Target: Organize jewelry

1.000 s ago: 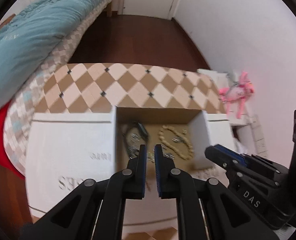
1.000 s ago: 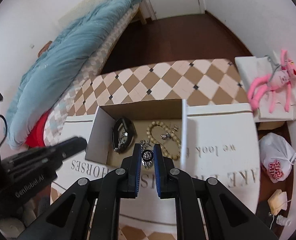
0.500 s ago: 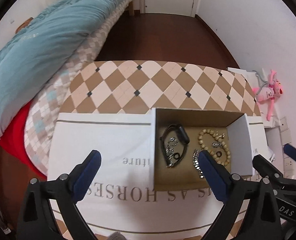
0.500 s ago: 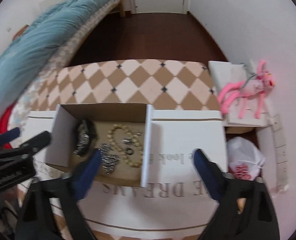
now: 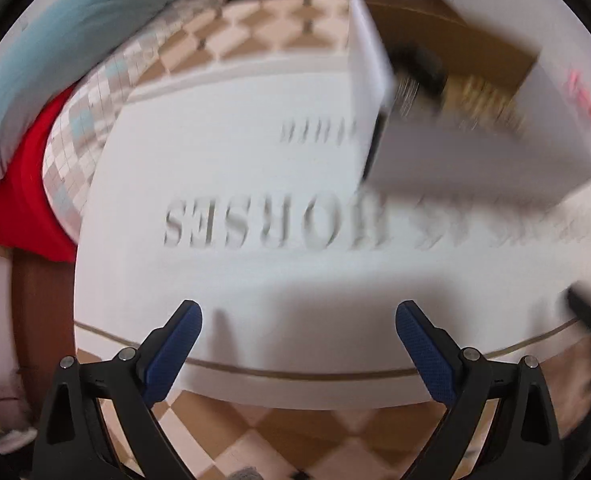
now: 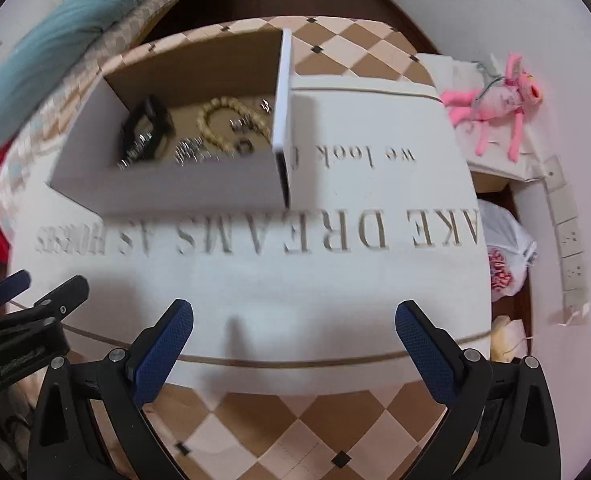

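Note:
An open white box [image 6: 167,188] with a brown inside stands on a white lettered cloth [image 6: 335,272]. In it lie a black watch [image 6: 147,126], a beige bead bracelet [image 6: 223,120], a silver chain [image 6: 189,152] and a dark ring [image 6: 244,147]. My right gripper [image 6: 293,332] is open and empty, low over the cloth in front of the box. My left gripper [image 5: 297,334] is open and empty too; it also shows in the right wrist view [image 6: 35,296]. The left wrist view is blurred; the box [image 5: 475,160] is at its upper right.
The cloth lies on a checkered table [image 6: 335,420]. A bed with a teal duvet [image 6: 47,52] is at the left. A pink plush toy [image 6: 491,100] and a white plastic bag [image 6: 503,256] lie at the right by the wall.
Both grippers went from shut to open; the ring held by the right gripper now lies in the box. Both grippers have dropped low and drawn back toward the table's near edge.

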`<state>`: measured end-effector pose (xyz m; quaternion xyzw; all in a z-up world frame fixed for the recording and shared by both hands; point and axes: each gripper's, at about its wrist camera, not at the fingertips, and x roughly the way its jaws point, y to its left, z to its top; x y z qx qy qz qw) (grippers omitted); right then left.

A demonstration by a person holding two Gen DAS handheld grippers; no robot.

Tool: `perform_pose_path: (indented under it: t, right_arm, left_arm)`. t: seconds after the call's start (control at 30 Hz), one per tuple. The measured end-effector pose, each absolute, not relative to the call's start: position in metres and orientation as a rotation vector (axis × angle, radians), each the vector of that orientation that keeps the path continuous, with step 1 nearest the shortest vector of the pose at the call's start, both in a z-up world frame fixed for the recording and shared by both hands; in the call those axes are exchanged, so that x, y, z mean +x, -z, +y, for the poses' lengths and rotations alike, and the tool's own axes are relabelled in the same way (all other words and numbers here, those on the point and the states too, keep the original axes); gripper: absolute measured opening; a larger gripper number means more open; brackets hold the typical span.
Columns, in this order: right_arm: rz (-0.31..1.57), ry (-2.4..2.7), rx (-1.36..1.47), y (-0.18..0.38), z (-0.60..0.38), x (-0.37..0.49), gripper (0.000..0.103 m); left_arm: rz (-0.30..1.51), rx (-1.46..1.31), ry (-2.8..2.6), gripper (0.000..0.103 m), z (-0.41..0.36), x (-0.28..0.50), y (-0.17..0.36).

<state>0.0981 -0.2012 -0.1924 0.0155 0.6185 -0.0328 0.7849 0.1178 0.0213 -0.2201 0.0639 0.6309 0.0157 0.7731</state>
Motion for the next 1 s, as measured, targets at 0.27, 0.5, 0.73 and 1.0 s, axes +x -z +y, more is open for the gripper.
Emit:
perform_pose_path:
  t: [0.27,0.5,0.73,1.0]
  right_arm:
    - [1.393,0.138,0.094,0.228,-0.205,0.084,0.103]
    - [1.406,0.089,0.035,0.221,-0.212,0.083,0.103]
    - [1.213,0.144,0.027,0.137,-0.215,0.084,0.103]
    - [1.026,0.116,-0.018,0.033,-0.198,0.055,0.103]
  left_arm:
    - [1.377,-0.022,-0.039,0.103,0.043,0.117,0.228]
    - [1.349,0.036,-0.046,0.103,0.034,0.105,0.213]
    - [1.137,0.074,-0.043,0.103,0.021,0.096,0.127]
    - [0.954,0.022,-0.016,0.103,0.027,0.064,0.015]
